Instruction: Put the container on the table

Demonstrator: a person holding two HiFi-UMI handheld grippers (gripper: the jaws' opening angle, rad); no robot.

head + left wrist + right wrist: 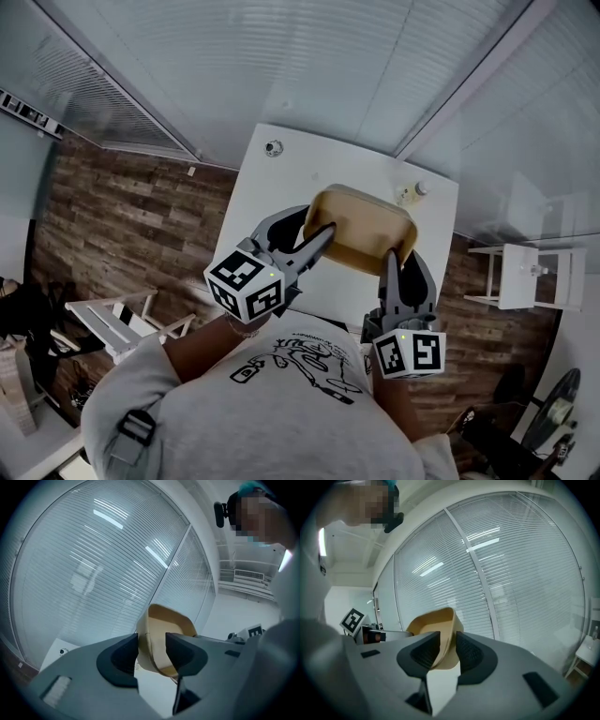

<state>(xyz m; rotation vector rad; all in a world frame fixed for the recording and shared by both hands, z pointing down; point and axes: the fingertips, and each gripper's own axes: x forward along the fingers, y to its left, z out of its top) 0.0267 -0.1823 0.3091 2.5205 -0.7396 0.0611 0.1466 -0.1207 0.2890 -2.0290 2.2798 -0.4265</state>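
Observation:
A tan, shallow rectangular container (364,225) hangs in the air above the white table (281,183), held from both sides. My left gripper (323,232) is shut on its left rim, and the wall of the container (152,641) sits pinched between the dark pads. At the other end my right gripper (388,258) is shut on the right rim, the thin wall of the container (445,639) clamped between its pads. The container's open side tilts toward me in both gripper views.
A small round object (273,148) lies at the table's far left corner and a small white bottle (409,194) stands near its far right edge. Glass walls with blinds (309,66) rise behind the table. White chairs (520,275) stand to the right and another chair (112,323) left.

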